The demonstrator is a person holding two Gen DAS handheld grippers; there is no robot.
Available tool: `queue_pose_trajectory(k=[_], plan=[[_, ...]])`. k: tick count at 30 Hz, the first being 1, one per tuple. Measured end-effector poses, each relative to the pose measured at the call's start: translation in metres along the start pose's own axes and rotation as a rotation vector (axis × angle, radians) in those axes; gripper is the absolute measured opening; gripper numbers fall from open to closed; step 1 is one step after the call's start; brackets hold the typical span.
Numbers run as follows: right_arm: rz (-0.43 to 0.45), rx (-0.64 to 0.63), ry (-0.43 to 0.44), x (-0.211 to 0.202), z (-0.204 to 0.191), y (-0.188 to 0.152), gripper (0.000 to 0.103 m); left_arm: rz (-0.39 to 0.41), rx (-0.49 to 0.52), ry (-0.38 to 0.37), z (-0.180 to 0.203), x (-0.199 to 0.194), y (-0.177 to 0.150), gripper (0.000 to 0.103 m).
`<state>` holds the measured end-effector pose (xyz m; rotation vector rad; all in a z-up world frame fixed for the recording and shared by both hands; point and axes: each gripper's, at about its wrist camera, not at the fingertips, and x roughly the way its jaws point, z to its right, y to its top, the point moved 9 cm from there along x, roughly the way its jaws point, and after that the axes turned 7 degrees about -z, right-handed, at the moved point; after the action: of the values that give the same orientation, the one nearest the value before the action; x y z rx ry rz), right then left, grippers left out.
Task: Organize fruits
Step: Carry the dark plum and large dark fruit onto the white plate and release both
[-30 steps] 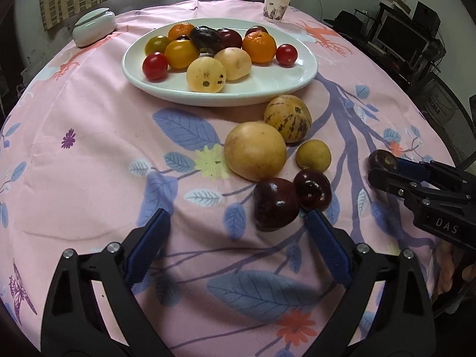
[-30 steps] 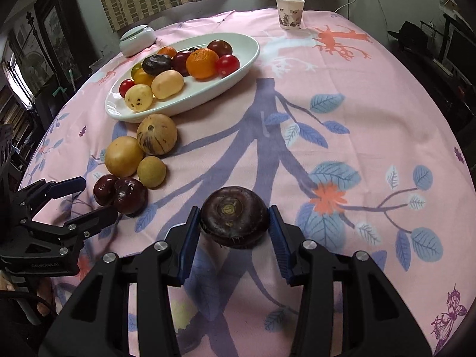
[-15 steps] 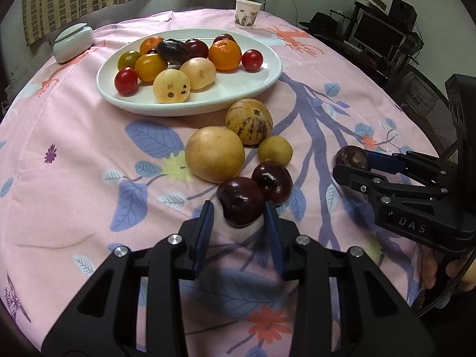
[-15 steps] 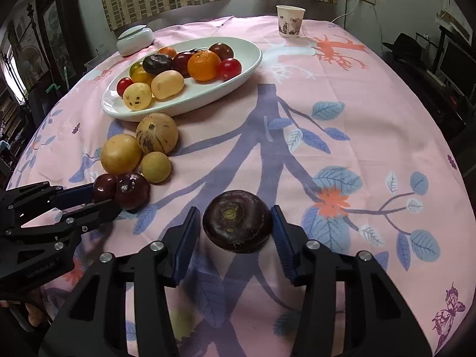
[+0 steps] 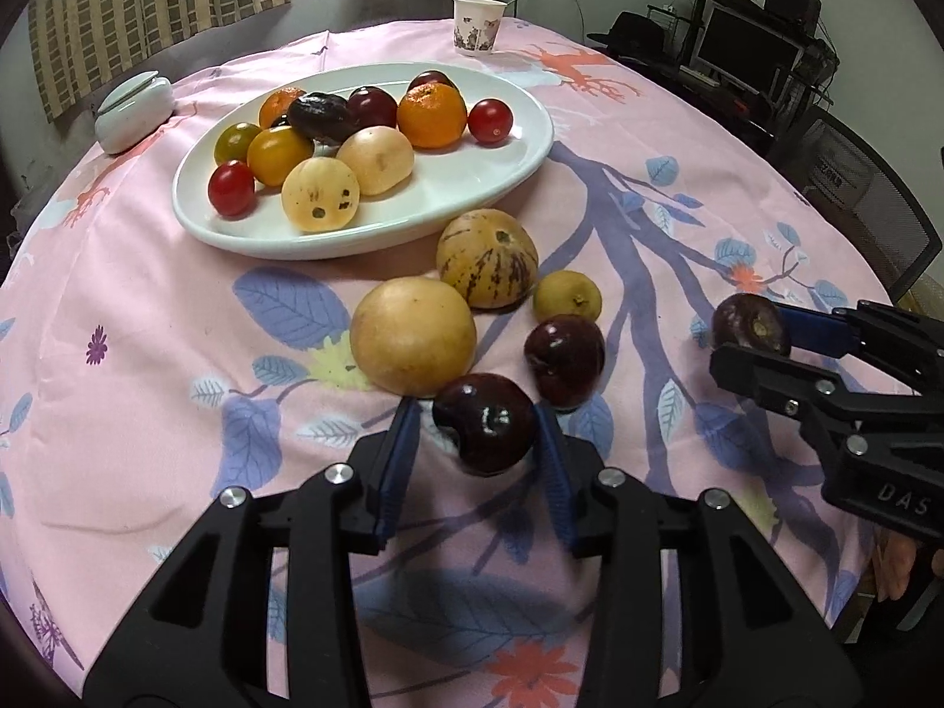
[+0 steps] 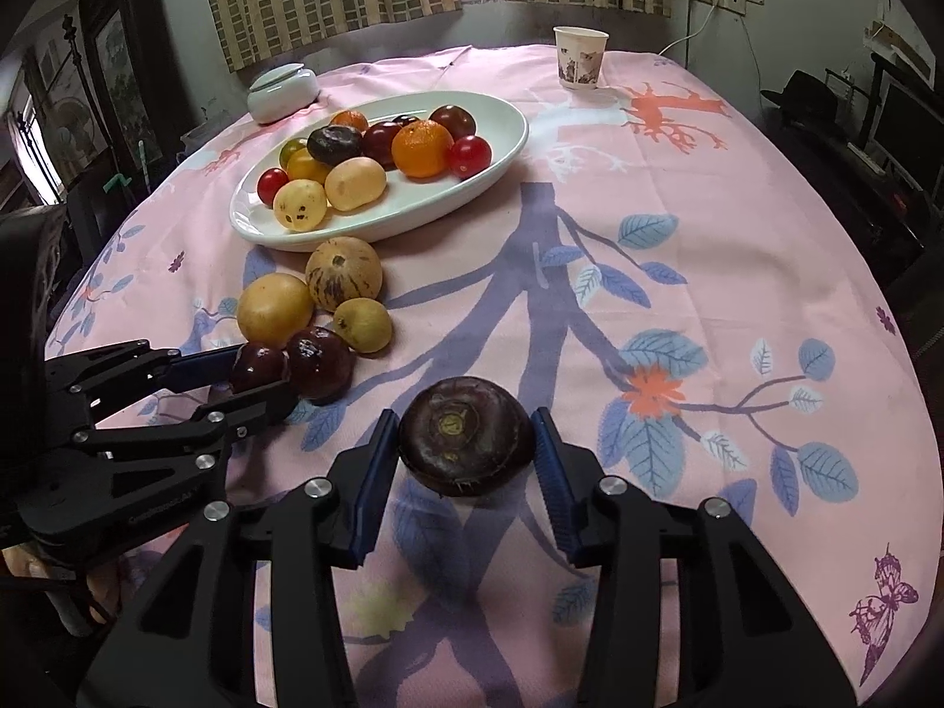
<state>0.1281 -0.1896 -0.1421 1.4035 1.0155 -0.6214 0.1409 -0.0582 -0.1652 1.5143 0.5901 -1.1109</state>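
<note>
While pinching a dark red plum [image 5: 484, 422] at the near edge of the loose fruit, has just eased the jaws of the left gripper [image 5: 475, 413] a touch wider, plum between the blue pads, right pad plainly against the skin. Just beside that plum, to the right and a little farther: a second dark plum [image 5: 564, 360]. Beyond these, close together on the pink tablecloth [image 5: 147, 324]: a big yellow fruit [image 5: 413, 336], a striped fruit [image 5: 487, 265] and a small yellow fruit [image 5: 566, 295]. Farther still, an oval white plate [image 5: 354, 248] heaped at its far-left part with small fruits, red, yellow, orange and dark. Well apart to the right, clamps a flattish dark purple fruit [image 6: 466, 442] in the right gripper [image 6: 466, 430], both pads tight on its sides. At the far edge, a paper cup [image 5: 475, 26]; at the far left, a lidded white jar [image 5: 134, 112].
</note>
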Motion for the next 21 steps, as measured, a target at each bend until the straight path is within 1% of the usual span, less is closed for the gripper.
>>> queue_pose_trajectory(k=[2,3,4,8,11,14,21], plan=[[0.007,0.015,0.005,-0.004,0.004,-0.001,0.046,0.004,-0.002,-0.005,-0.001,-0.001,-0.001,0.037],[0.009,0.021,0.006,-0.006,0.006,-0.003,0.046,0.008,-0.010,-0.011,-0.002,-0.003,-0.001,0.033],[0.011,0.026,0.008,-0.007,0.007,-0.003,0.046,0.006,-0.020,-0.021,-0.004,-0.004,-0.003,0.033],[0.014,0.022,0.016,-0.010,0.006,-0.001,0.046,0.036,-0.053,-0.017,-0.012,-0.021,-0.008,0.033],[0.017,0.009,0.046,-0.011,-0.003,0.002,0.046,0.059,-0.075,-0.033,-0.018,-0.038,-0.009,0.033],[0.024,-0.007,0.057,-0.012,-0.013,0.007,0.046,0.074,-0.082,-0.046,-0.022,-0.050,-0.009,0.033],[0.029,-0.043,0.064,-0.013,-0.029,0.019,0.046,0.091,-0.109,-0.055,-0.038,-0.060,-0.001,0.033]])
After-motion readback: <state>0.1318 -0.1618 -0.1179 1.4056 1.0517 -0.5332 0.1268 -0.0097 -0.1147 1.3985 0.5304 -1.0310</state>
